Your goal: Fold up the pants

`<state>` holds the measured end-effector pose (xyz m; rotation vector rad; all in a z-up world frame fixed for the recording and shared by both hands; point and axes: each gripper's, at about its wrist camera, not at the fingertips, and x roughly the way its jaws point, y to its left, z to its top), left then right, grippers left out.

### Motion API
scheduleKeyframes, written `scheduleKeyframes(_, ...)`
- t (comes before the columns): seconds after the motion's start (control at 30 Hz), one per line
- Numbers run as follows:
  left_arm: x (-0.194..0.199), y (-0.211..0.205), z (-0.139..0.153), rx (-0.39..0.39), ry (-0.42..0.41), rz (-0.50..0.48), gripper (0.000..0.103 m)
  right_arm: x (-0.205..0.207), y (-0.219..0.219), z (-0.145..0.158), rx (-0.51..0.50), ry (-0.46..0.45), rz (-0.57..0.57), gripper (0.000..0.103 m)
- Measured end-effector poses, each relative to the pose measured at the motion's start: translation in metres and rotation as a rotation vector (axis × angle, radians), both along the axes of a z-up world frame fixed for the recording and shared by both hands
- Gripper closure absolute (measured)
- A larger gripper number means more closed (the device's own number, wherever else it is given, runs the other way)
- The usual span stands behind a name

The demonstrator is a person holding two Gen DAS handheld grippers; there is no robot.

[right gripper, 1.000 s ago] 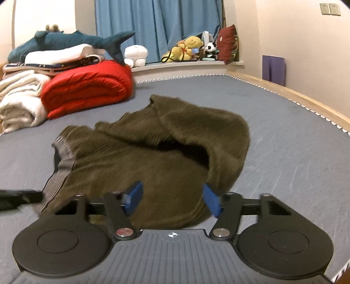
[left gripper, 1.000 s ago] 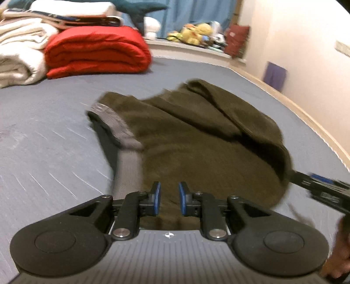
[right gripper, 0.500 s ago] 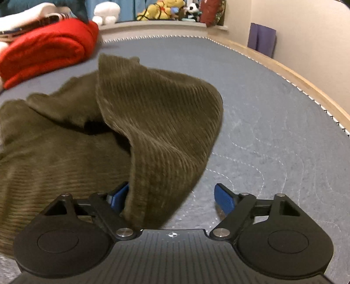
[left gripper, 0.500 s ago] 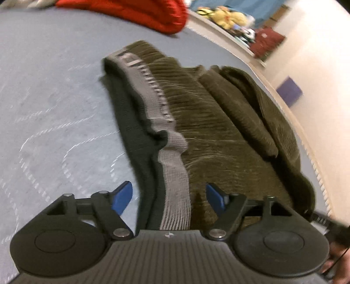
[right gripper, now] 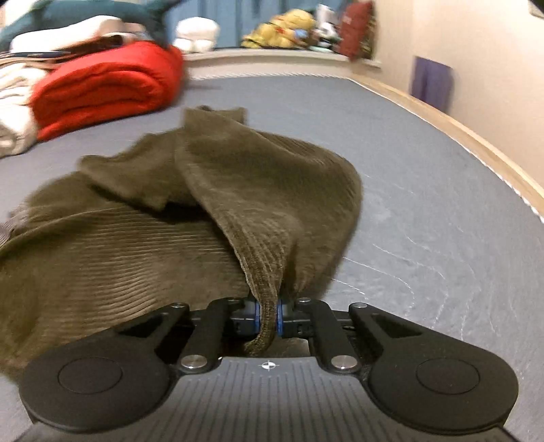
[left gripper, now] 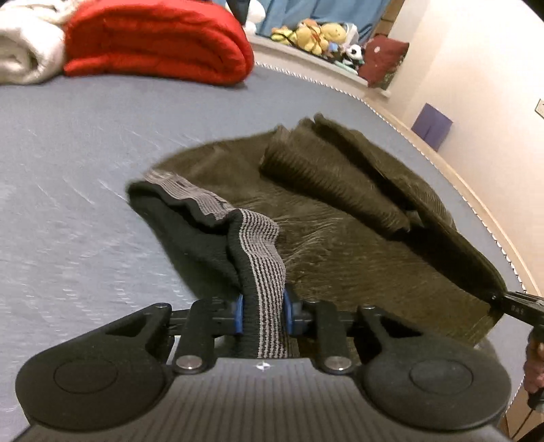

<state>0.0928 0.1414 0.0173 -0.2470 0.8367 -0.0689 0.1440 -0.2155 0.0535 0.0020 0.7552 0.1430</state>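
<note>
The pants [left gripper: 357,244] are lying rumpled on the bed [left gripper: 85,163], just ahead of both tools. The left hand-held gripper [left gripper: 261,314] is pinching the striped waistband [left gripper: 263,258], its jaws having just been closing on it. The right hand-held gripper [right gripper: 268,318] is likewise clamping an olive edge, probably a leg hem, though blur hides which. Gripping two ends likely lets the person stretch the cloth flat for folding.

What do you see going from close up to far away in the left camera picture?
Left tool pinching the grey waistband → olive pants → bare blue-grey mattress → red folded blanket → stuffed toys on the ledge.
</note>
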Motion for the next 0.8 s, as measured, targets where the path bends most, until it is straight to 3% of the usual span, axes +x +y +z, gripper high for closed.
scheduleKeyframes(0.23, -0.062, 0.078, 0.037, -0.053, 0.042, 0.112, 0.082, -0.07, 0.029, 0.037, 0.056, 0.007, 0.36, 0.095)
scheduleKeyframes(0.4, -0.122, 0.134, 0.041, -0.029, 0.137, 0.157, 0.082, -0.13, 0.068, 0.047, 0.102, 0.083, 0.736, 0.095)
scheduleKeyframes(0.47, -0.135, 0.145, 0.033, -0.022, 0.19, 0.156, 0.076, -0.148, 0.082, 0.045, 0.071, 0.132, 0.852, 0.094)
scheduleKeyframes(0.5, -0.138, 0.148, 0.027, 0.002, 0.235, 0.159, 0.067, -0.151, 0.086, 0.043, 0.048, 0.156, 0.884, 0.091)
scheduleKeyframes(0.57, -0.14, 0.146, 0.025, 0.09, 0.269, 0.191, 0.065, -0.153, 0.087, 0.042, 0.002, 0.183, 0.917, 0.086)
scheduleKeyframes(0.63, -0.14, 0.143, 0.041, 0.192, 0.225, 0.228, 0.061, -0.149, 0.079, 0.054, 0.023, 0.16, 0.919, 0.074)
scheduleKeyframes(0.7, -0.141, 0.144, 0.056, 0.18, 0.176, 0.243, 0.058, -0.141, 0.063, 0.079, 0.104, 0.072, 0.882, 0.056)
scheduleKeyframes(0.8, -0.137, 0.133, 0.072, 0.105, 0.104, 0.228, 0.054, -0.11, 0.041, 0.106, 0.288, -0.003, 0.762, 0.039)
